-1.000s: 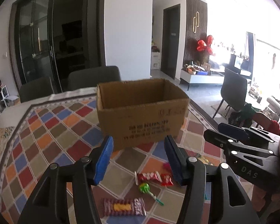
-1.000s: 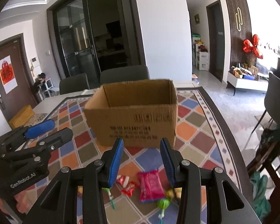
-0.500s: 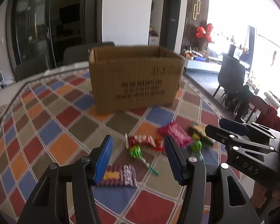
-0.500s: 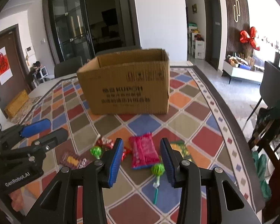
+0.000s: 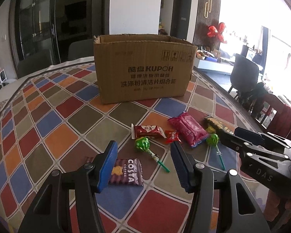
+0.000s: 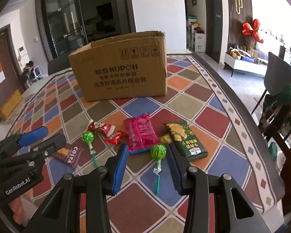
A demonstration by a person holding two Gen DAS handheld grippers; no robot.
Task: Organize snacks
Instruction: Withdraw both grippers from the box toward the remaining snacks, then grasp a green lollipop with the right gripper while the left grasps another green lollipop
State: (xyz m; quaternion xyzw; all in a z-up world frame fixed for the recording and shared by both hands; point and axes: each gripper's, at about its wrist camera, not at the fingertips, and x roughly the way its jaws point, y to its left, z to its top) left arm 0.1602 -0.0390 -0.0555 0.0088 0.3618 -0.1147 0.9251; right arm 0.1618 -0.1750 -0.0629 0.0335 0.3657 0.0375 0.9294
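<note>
An open cardboard box (image 5: 143,69) stands on the chequered tablecloth; it also shows in the right wrist view (image 6: 122,71). Snacks lie in front of it: a Costa packet (image 5: 126,171), two green lollipops (image 5: 142,144) (image 6: 158,152), red candy wrappers (image 5: 147,132), a pink packet (image 6: 141,134) and a green cracker packet (image 6: 186,140). My left gripper (image 5: 143,165) is open and empty above the first lollipop's stick and the Costa packet. My right gripper (image 6: 146,167) is open and empty around the second lollipop.
The patterned tablecloth (image 5: 54,120) covers the table, whose right edge (image 6: 248,116) drops to the floor. Dark chairs (image 5: 36,62) stand behind the table and another chair (image 6: 277,75) to the right. A yellow packet (image 6: 9,104) lies at far left.
Both grippers have come down and forward toward the snacks; the box now looks higher and nearer. Both stay open.
</note>
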